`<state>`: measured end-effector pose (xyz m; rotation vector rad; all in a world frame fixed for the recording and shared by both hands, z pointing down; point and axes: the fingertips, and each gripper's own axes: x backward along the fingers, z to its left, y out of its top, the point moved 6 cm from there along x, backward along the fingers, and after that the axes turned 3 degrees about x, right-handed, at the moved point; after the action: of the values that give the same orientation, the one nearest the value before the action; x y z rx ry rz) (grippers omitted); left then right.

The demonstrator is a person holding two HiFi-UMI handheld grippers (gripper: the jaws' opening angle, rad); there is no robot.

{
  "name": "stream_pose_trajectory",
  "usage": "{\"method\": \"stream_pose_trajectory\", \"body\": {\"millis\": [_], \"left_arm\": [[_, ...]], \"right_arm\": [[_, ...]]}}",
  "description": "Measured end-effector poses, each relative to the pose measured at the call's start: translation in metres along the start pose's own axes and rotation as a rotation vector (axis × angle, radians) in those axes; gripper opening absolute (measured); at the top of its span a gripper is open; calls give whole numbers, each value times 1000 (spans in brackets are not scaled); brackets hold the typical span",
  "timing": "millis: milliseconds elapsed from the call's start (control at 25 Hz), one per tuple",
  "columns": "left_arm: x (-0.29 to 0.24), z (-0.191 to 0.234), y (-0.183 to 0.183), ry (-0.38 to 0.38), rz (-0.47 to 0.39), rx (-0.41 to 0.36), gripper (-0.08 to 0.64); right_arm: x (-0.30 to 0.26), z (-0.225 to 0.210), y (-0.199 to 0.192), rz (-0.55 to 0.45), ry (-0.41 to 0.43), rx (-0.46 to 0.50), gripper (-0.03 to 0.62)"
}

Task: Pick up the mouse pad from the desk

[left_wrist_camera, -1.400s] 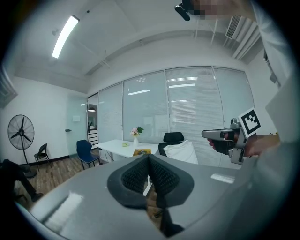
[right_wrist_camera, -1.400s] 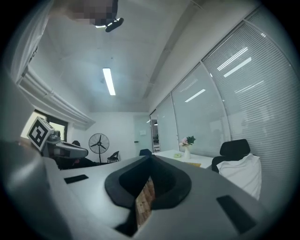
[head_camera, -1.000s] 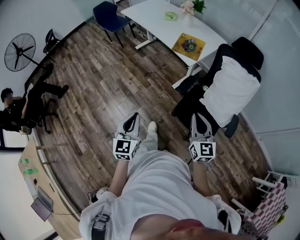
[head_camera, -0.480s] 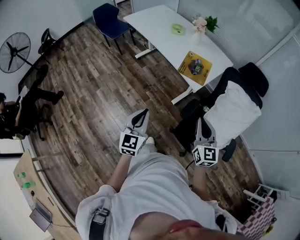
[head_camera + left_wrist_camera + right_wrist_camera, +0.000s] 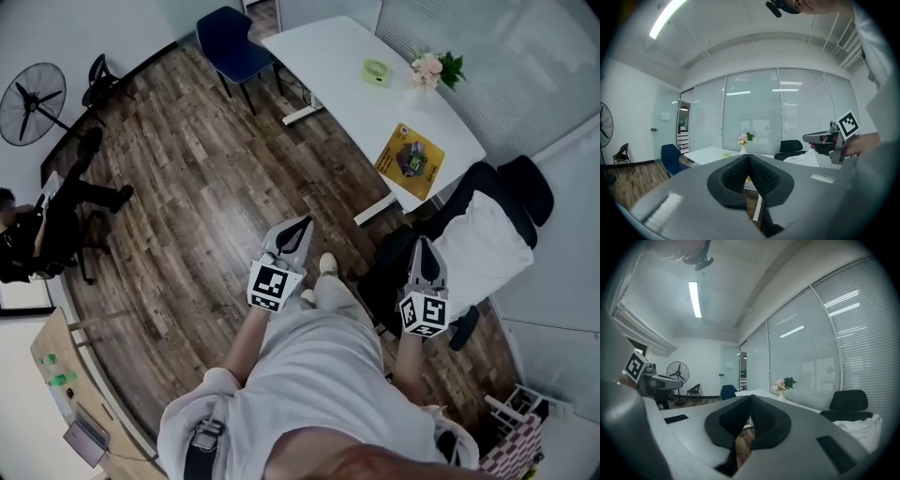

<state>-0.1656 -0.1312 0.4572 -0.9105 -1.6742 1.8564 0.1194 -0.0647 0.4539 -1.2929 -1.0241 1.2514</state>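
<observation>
Left claw: the left gripper [image 5: 300, 225] is held about level ahead of the body, jaws pressed together, nothing between them.
Right claw: the right gripper [image 5: 424, 248] is likewise closed tight and empty, carried parallel. This is judged a travelling pose, as the desk is not yet within reach.
Desk: a white desk [image 5: 319, 47] is seen well ahead across the wooden floor.
Green item: it sits farther up the desk [image 5: 378, 70], clear of the pad.
Mouse pad: the yellow mouse pad [image 5: 410, 161] lies flat at the desk's near end, beside the edge facing the black chair [image 5: 530, 183]. It is untouched, and an edge-side grab is judged easiest.
Flowers: a vase [image 5: 433, 67] stands near the far edge.
Writing: the pad's dark print is too small to be read, and the cubes carry only square markers.
</observation>
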Motion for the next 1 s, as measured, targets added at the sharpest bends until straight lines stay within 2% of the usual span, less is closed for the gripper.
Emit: {"method": "stream_pose_trajectory", "body": {"millis": [240,560,760,1000], "left_arm": [[-46,43,-13,70,48,11,-14],[-149,93,6,122,55,2,-13],[-204,104,12,99,60,-11,-14],[-247,118,21,70,56,-14,-12]], "right_arm": [[-69,-22,-11,12,17,2,0],[-168,-87,-21,-4,-11,-41,0],[-207,-124,-35,15,-49,-54,0],[-243,-142,-62,75,-110,-53,0]]}}
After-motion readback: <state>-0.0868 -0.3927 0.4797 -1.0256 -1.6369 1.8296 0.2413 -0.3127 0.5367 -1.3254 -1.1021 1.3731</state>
